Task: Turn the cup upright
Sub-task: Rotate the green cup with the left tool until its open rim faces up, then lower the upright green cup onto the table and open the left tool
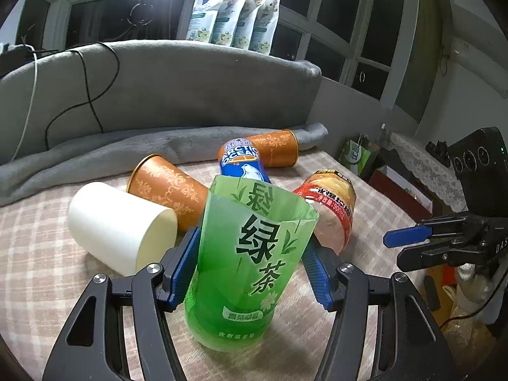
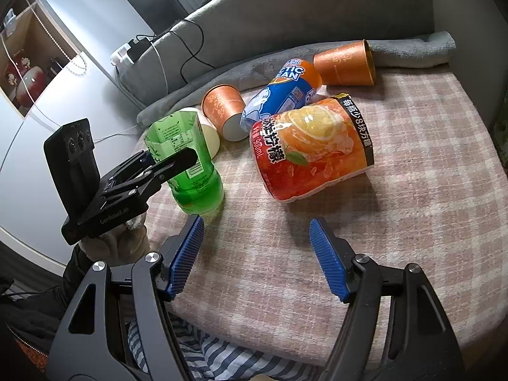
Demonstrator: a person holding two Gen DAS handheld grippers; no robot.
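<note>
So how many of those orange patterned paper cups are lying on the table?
2. One orange patterned cup lies on its side beside the white cup; the other orange cup lies at the back by the grey blanket. More may be hidden behind the bottles.

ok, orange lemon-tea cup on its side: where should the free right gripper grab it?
Right gripper is open. Take the orange lemon-tea cup across its mid-body, from above on the near side, jaws spanning its width: it lies flat, cut rim facing right, rounded base left.

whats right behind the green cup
Behind the green cup, held by the left gripper, lie the blue bottle cup and a white cup. It covers the blue one's lower end.
</note>
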